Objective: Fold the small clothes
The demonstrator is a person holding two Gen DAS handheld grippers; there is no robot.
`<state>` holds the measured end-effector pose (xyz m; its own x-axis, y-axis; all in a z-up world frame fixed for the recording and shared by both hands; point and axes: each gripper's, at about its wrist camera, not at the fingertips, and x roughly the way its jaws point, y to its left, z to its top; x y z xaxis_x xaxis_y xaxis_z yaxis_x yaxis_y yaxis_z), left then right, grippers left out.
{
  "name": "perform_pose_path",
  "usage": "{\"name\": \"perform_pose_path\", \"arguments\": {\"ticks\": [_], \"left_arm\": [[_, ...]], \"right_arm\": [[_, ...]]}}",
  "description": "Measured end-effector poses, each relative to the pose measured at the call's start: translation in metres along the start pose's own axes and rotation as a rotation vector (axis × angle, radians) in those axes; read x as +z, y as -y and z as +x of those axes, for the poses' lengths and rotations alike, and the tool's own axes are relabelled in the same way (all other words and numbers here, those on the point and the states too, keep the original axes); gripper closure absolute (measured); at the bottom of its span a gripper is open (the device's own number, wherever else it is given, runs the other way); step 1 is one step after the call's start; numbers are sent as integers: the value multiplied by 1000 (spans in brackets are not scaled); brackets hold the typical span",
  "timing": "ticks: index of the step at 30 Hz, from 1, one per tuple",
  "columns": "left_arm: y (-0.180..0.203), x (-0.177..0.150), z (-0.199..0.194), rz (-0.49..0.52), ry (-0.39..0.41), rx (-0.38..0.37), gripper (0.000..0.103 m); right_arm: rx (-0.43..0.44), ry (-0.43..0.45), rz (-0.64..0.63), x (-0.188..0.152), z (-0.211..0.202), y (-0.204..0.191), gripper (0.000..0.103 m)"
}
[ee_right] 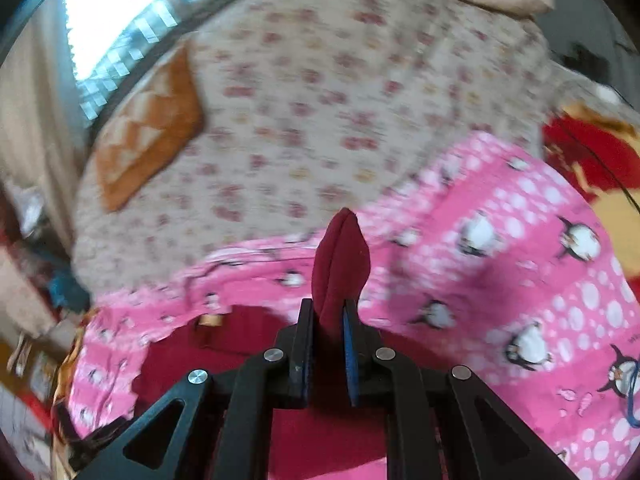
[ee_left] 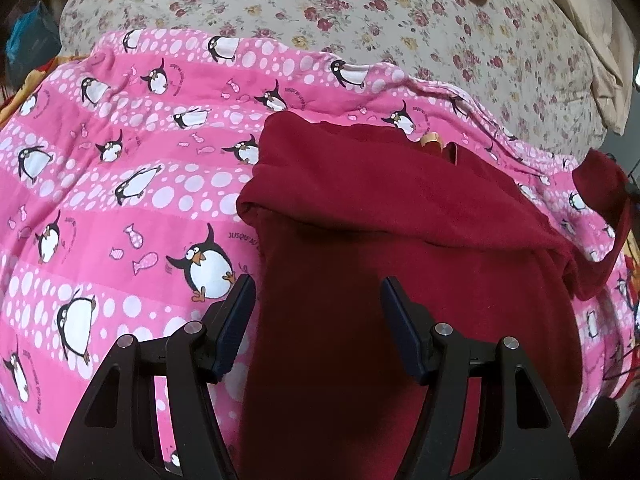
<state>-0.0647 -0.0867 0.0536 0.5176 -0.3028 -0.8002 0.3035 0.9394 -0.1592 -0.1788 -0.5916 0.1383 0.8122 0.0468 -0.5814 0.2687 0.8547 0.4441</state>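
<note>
Left gripper (ee_left: pixel 318 292): jaws wide, nothing between them, hovering low over the garment (ee_left: pixel 400 208) with the left finger over its left edge. Right gripper (ee_right: pixel 328 320): jaws narrow, clamped on a bunched fold of the same dark red fabric that sticks up past the fingertips, held above the blanket (ee_right: pixel 500 264).

Garment lies on the pink blanket (ee_left: pixel 120 184), top part folded over in a thick rolled edge; one end trails off right in the left wrist view, lifted, probably the part the right gripper pinches. Lower part is cut off by the frame and the gripper body. A small tan and red bit (ee_left: pixel 434 140) shows at its far edge; can't make out what it is.

Right wrist view is motion-blurred, prints smeared.

Garment: fleecy, matte, soft. Blanket: pink stripes, white dots, penguins, wrinkled. Beyond it a beige floral sheet (ee_left: pixel 360 32) and an orange cushion (ee_right: pixel 148 128).
</note>
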Motion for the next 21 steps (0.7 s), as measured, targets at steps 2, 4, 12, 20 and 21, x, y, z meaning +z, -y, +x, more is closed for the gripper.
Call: {"name": "perform_pose_path", "arguments": {"ticks": [2,4,12,20,21], "left_arm": [[0,-1,-3,-7,1,-6,38],[1,-1,-6,-8,7,-7,38],[2,-2,-20,-14,30,-65,38],[26,5,-19,-42,-17,-271,24],[30,6,-17,-42,-26,-285,24]], "right_arm": [[51,-7,-51,-2,-4,-23,91],[93,-21,-89,-7,-5,-44,91],[318,-185,-292,-75,12,-134,91],[332,-496,-418,-179,60,-161,51],[338,-490,-409,-182,57,-158,51]]}}
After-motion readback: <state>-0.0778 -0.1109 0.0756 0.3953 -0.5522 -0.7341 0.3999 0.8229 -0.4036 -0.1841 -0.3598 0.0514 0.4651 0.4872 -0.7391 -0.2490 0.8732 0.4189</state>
